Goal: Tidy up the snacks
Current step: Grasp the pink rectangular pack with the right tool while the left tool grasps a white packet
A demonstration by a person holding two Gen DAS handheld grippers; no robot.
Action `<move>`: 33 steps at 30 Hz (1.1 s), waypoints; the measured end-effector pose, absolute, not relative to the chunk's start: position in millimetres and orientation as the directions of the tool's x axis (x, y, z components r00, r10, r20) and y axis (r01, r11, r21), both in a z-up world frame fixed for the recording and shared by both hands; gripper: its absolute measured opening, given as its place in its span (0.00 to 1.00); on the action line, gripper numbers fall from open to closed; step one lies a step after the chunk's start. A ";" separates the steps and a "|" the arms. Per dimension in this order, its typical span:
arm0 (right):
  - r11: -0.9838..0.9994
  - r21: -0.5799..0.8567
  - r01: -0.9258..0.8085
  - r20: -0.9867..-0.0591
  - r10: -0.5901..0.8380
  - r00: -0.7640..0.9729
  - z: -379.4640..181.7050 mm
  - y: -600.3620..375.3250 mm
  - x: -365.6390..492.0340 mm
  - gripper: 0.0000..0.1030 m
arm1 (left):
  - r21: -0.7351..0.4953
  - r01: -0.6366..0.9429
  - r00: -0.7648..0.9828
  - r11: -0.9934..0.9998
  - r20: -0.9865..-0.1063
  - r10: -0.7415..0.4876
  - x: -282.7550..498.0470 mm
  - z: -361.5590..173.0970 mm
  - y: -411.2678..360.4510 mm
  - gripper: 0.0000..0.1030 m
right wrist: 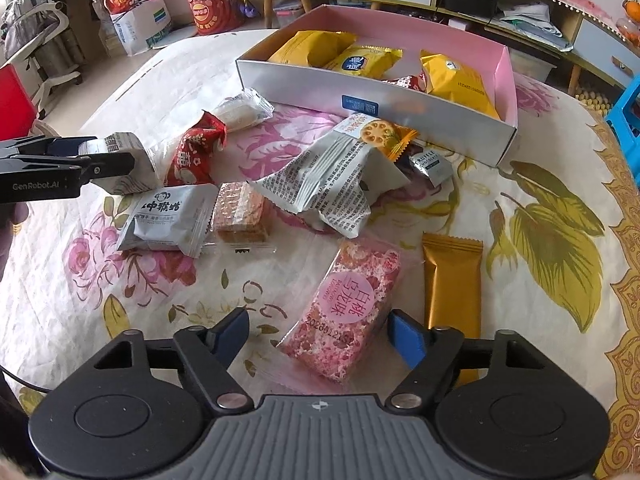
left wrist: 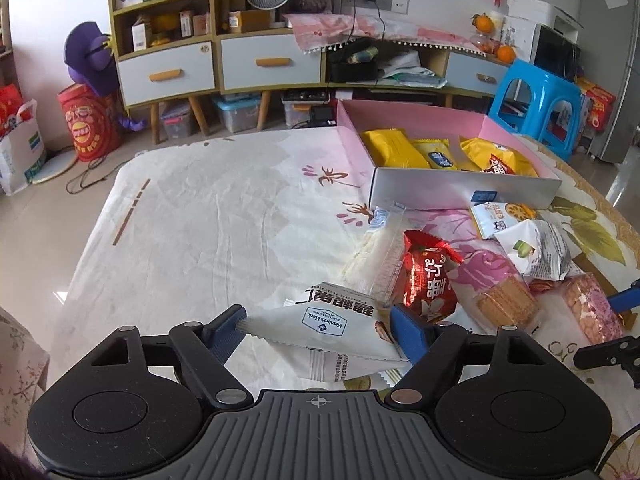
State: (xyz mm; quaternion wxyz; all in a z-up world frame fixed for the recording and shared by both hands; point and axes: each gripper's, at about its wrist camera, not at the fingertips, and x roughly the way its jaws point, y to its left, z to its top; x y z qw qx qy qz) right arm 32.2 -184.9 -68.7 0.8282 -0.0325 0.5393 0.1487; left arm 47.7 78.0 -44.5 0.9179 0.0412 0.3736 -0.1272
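Note:
A pink-lined box (left wrist: 460, 194) (right wrist: 505, 80) holds several yellow snack packs on the flowered cloth. My left gripper (left wrist: 320, 330) is wide apart around a white Member's Mark packet (left wrist: 320, 322), which spans the gap between the blue pads; it also shows in the right wrist view (right wrist: 128, 160) at the left gripper's tip. My right gripper (right wrist: 318, 330) is open with a pink speckled snack bar (right wrist: 348, 312) between its fingers, touching none that I can tell. Loose snacks lie nearby: a red packet (left wrist: 430, 280) (right wrist: 196, 152), a grey biscuit pack (right wrist: 168, 216), a gold bar (right wrist: 454, 280).
A crumpled white nut bag (right wrist: 324, 184) (left wrist: 536, 248), a wafer pack (right wrist: 240, 212) (left wrist: 506, 300) and a clear rice-cracker pack (right wrist: 244, 110) (left wrist: 376, 248) lie between the grippers and the box. A cabinet (left wrist: 240, 60) and a blue stool (left wrist: 536, 100) stand beyond the table.

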 end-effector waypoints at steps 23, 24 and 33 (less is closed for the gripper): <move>0.966 0.098 -0.240 -0.887 0.194 0.419 -50.7 -198.6 37.4 0.23 | -0.074 0.262 0.698 0.962 -0.674 -0.242 42.4 -22.4 79.9 0.74; 0.966 0.104 -0.239 -0.884 0.200 0.423 -48.5 -199.3 37.2 0.23 | -0.078 0.261 0.699 0.962 -0.672 -0.244 42.1 -20.4 80.5 0.74; 0.957 0.154 -0.246 -0.847 0.256 0.467 -21.6 -199.8 34.1 0.23 | -0.152 0.188 0.674 0.970 -0.699 -0.240 49.9 -13.7 96.1 0.34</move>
